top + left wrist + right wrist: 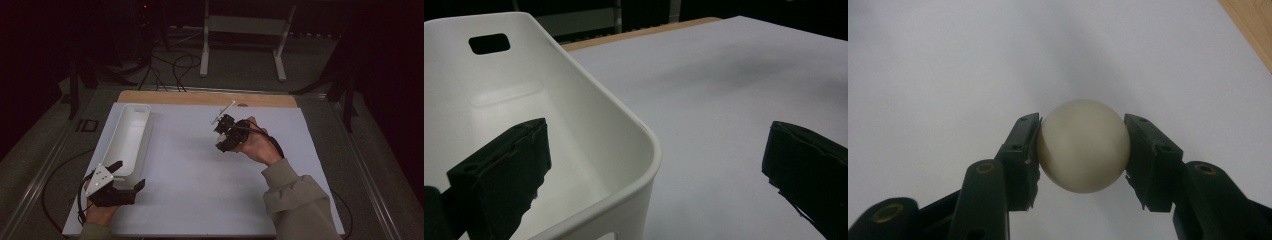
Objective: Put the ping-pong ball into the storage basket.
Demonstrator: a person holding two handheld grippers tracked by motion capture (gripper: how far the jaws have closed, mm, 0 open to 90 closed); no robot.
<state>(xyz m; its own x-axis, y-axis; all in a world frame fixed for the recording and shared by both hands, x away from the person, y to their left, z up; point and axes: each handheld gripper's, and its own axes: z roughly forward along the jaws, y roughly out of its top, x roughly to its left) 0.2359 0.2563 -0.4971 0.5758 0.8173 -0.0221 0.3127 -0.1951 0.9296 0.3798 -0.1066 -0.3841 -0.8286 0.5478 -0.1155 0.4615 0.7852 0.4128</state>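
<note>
The right tongs (1082, 150) clamp a cream ball (1083, 145), round with no long axis, above the white counter (190, 180) at centre-right. The left tongs (656, 165) stand wide astride the near wall of a white bin (131, 134), whose long axis runs from 6 to 12 o'clock at the counter's 9 o'clock side.

A smooth, cream-white ball (1083, 145) sits pinched between the two black jaws of the right tool (1083, 150), one pad on each side. It is round, matte and unmarked, held over the white tabletop (948, 65).
</note>
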